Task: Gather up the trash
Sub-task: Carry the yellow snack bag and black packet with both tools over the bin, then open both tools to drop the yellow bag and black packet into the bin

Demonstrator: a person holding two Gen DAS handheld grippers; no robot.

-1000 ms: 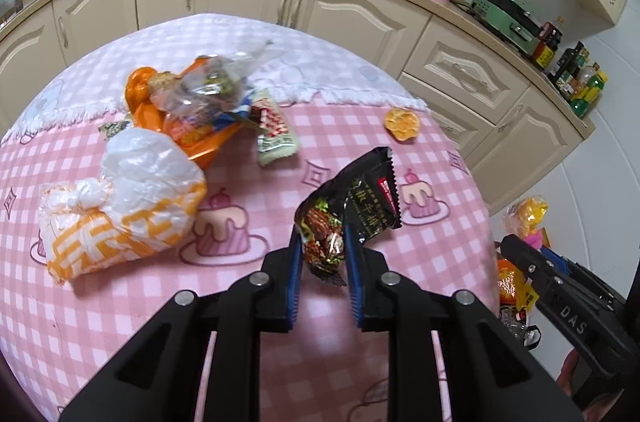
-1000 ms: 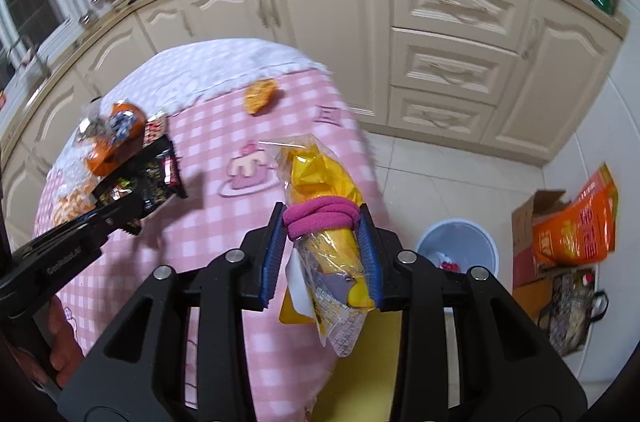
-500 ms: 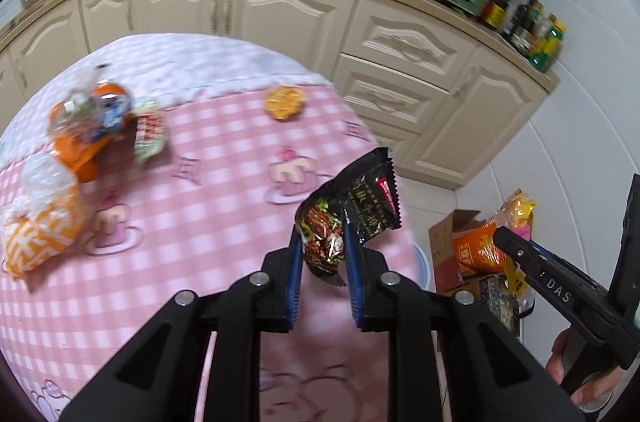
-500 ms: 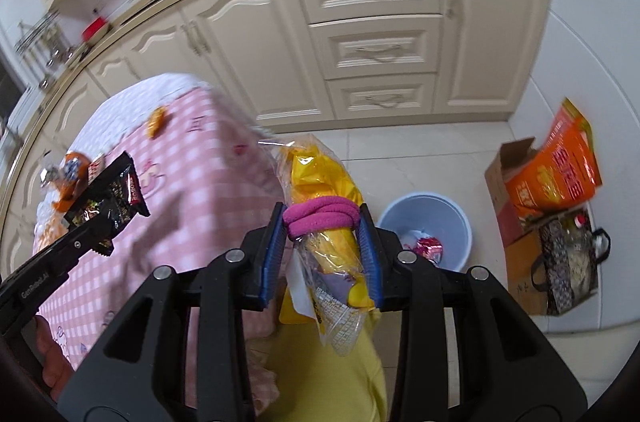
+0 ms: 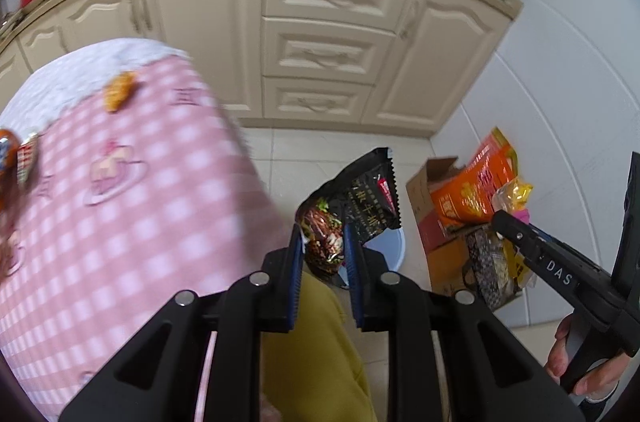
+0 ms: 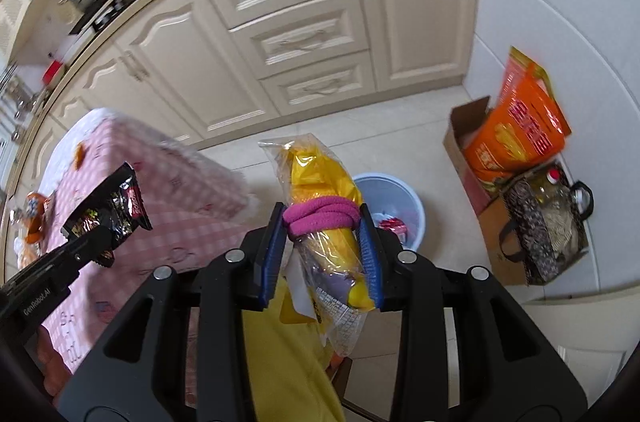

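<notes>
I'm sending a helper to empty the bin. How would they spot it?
Start at the cream cabinets, then look down to the tiled floor between the pink checked table and the cardboard box. The bin is the round pale blue bucket there, the only open-topped one, wrappers inside.

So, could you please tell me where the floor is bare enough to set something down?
Bare tile lies between the cabinets, the blue bin and the tablecloth edge. The corner by the wall is crowded: a cardboard box and a patterned bag.
</notes>
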